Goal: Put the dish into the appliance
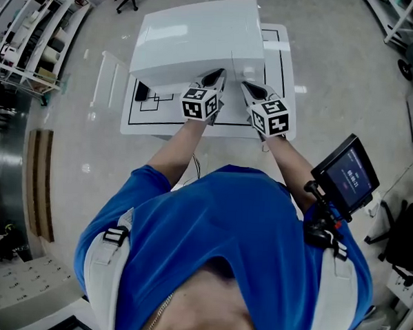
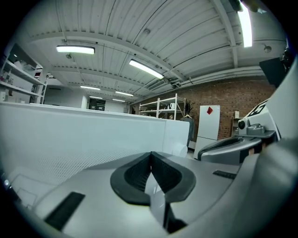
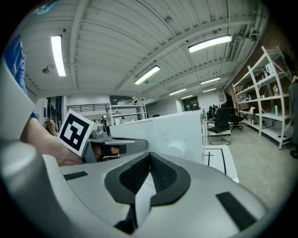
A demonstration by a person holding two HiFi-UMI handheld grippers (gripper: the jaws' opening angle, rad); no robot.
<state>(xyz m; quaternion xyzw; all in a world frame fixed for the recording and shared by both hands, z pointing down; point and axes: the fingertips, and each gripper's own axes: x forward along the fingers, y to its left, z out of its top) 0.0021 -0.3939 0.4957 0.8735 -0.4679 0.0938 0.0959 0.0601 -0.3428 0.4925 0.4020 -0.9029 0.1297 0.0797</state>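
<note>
**Both grippers shut and empty at the appliance, no dish in sight**

A person's blue shirt fills the foreground. Beyond it the left gripper and right gripper sit side by side, each with its jaws pressed together on nothing, close up to the white box-shaped appliance. No view shows the dish. It is likely stiff, slick and breakable, best taken by the rim. The appliance stands on a white counter with black lines, with pale glossy floor around it and metal shelving to the left
</note>
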